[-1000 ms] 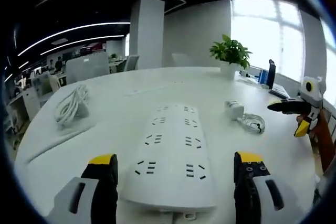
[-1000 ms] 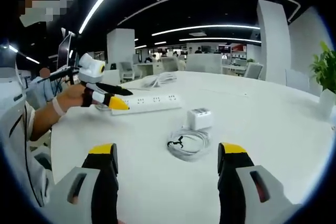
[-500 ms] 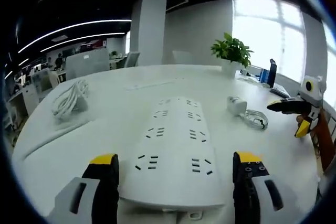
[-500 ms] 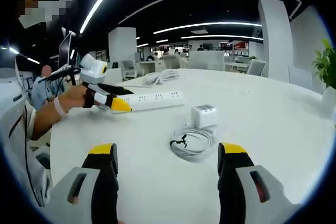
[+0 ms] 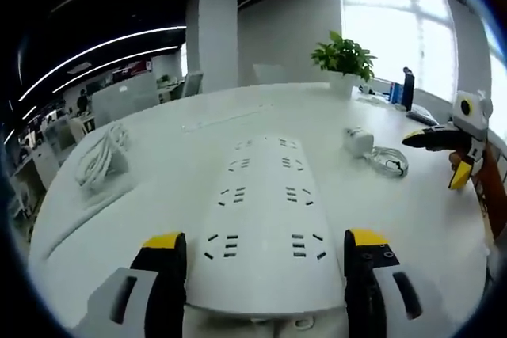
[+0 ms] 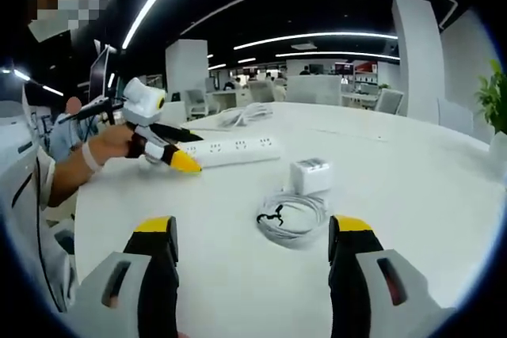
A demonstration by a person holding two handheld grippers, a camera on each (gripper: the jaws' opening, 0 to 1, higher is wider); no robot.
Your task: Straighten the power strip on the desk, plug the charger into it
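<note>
A white power strip (image 5: 265, 227) is lying flat on the round white desk (image 6: 412, 195), gripped at its near end by the left gripper (image 5: 265, 255); the right gripper (image 6: 252, 235) is hovering with jaws spread before the charger (image 6: 310, 174) and coiled cable (image 6: 291, 217). A hasty twist risks slipping the strip free.

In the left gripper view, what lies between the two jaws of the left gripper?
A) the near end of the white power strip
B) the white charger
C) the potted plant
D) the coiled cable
A: the near end of the power strip lies between the jaws of the left gripper; the charger sits farther off on the desk.
</note>
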